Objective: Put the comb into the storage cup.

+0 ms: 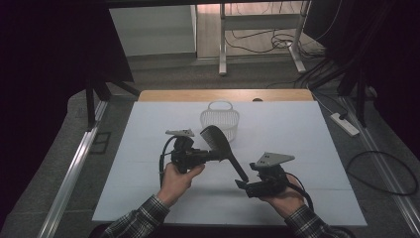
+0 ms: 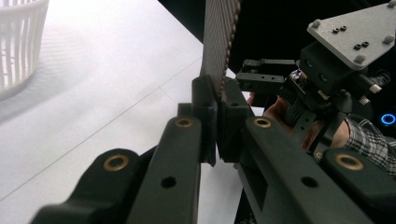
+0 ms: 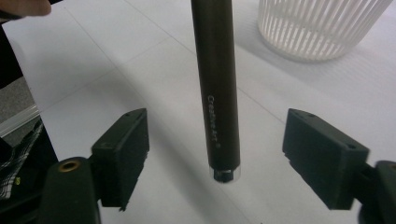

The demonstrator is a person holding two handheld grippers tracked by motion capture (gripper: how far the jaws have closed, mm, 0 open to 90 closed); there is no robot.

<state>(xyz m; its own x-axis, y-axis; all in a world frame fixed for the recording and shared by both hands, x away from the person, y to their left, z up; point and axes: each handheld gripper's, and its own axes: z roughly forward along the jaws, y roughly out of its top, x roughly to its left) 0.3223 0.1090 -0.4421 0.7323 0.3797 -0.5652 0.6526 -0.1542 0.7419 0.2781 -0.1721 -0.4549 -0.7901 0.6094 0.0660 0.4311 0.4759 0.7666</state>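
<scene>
A black hairbrush (image 1: 220, 141) hangs above the white table sheet (image 1: 297, 134), its toothed head up and far, its handle slanting down toward me. My left gripper (image 1: 214, 156) is shut on it just below the head; in the left gripper view the pads (image 2: 205, 116) pinch the ribbed brush (image 2: 219, 42). My right gripper (image 1: 240, 184) stands open at the handle's end. In the right gripper view the round handle (image 3: 217, 93) runs between the jaws of the right gripper (image 3: 223, 149), with a wide gap on each side.
A small white slatted basket (image 1: 220, 119) stands on the sheet just beyond the brush, also seen as the basket (image 3: 317, 28) at upper right and the basket (image 2: 18, 42) at upper left. The wooden table edge (image 1: 223, 95) lies behind it.
</scene>
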